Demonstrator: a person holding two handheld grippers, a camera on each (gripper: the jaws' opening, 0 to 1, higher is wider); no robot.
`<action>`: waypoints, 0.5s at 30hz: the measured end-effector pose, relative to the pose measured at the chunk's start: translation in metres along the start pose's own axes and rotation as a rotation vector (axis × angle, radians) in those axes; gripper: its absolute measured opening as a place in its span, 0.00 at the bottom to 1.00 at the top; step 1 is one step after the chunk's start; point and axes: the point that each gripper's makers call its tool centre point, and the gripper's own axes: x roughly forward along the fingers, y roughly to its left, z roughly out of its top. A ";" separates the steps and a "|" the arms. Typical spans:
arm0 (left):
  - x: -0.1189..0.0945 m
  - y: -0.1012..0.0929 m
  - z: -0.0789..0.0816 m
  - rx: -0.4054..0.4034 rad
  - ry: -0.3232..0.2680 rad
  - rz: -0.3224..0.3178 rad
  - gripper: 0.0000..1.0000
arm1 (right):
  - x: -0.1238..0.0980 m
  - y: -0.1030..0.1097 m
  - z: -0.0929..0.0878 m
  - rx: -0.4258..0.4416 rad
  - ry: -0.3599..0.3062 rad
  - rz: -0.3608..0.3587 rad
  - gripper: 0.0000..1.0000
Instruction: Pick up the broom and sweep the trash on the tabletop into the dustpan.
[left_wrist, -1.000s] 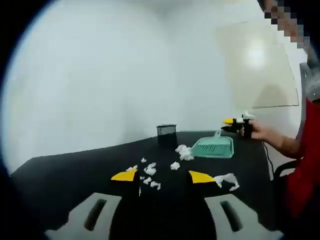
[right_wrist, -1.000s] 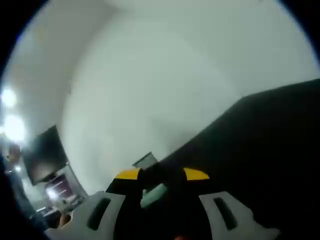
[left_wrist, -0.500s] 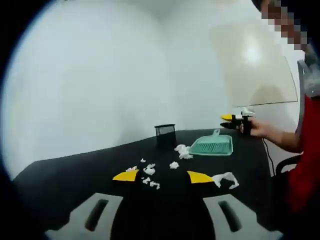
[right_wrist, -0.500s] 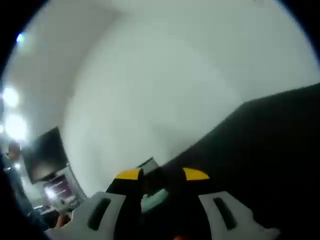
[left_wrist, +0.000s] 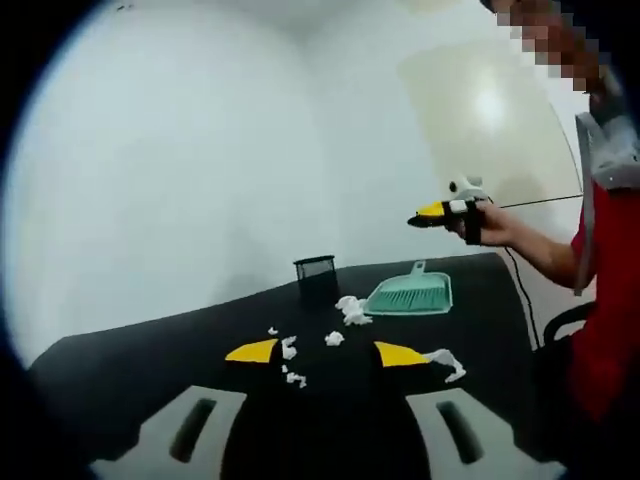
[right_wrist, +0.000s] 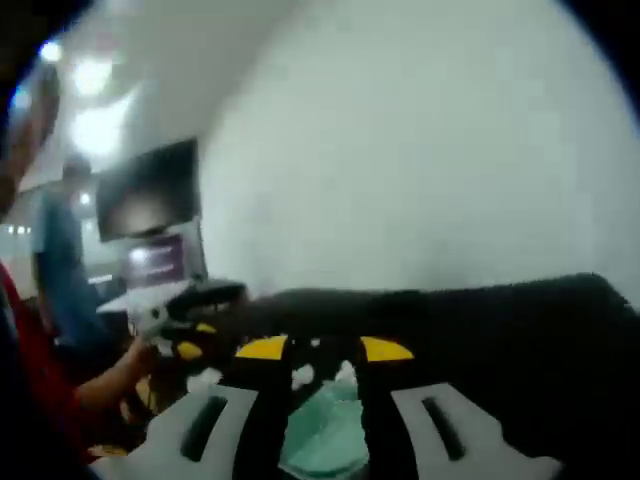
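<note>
A teal dustpan (left_wrist: 410, 295) lies on the black table (left_wrist: 150, 350) at the far right, handle toward the wall. White paper scraps (left_wrist: 333, 338) are scattered before it, with a bigger clump (left_wrist: 350, 308) at its mouth. My left gripper (left_wrist: 325, 352) hovers open over the near scraps, nothing between its yellow-tipped fingers. My right gripper (left_wrist: 425, 216) is held in a hand, high above the dustpan. In the blurred right gripper view it (right_wrist: 323, 348) stands open over the dustpan (right_wrist: 320, 430) and scraps (right_wrist: 300, 376); the left gripper (right_wrist: 192, 345) appears at the left there.
A black mesh pen holder (left_wrist: 315, 268) stands at the table's far edge near the white wall. Another paper scrap (left_wrist: 446, 362) lies near the right edge. A person in red (left_wrist: 600, 320) stands at the right. A dark screen (right_wrist: 150, 195) hangs in the background.
The hand has lifted my right gripper well above the table, and its view has swung round onto the dustpan and the left gripper. The left gripper view has shifted slightly.
</note>
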 end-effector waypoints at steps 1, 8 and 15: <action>-0.001 0.000 0.000 0.006 -0.002 0.002 0.33 | 0.011 0.009 -0.012 -0.016 0.089 0.024 0.28; -0.001 0.000 -0.002 0.012 0.012 0.001 0.32 | 0.045 0.054 -0.075 -0.323 0.517 0.158 0.20; -0.002 -0.001 -0.001 0.029 0.014 -0.003 0.32 | 0.044 0.056 -0.088 -0.464 0.668 0.231 0.20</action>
